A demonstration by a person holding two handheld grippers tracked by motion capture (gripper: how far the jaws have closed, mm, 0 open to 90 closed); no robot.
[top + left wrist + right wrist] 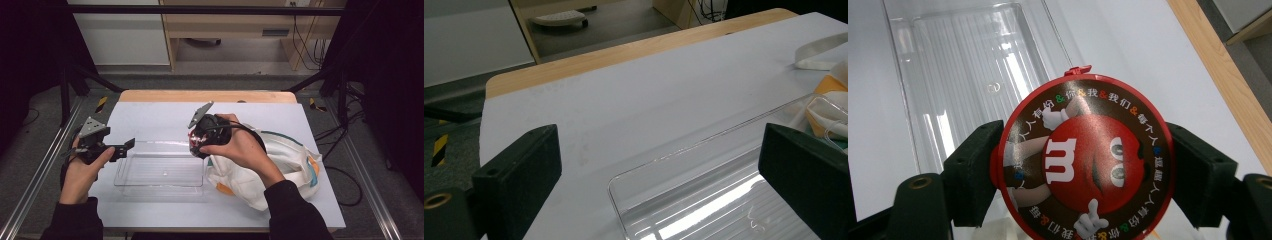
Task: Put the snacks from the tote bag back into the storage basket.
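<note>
Right gripper (1083, 165) clamped on round candy tin (1083, 155), lower centre, above clear tray (968, 75); not yet placed. Left gripper (659, 165) wide open, empty.

This looks like a lab or test room: the white-topped table (150, 112) stands inside a frame of aluminium rails (42, 165) with black posts, loose cables (312, 47) hang by plain wooden furniture (225, 25), and yellow-black hazard tape (101, 103) marks the grey floor.
</note>
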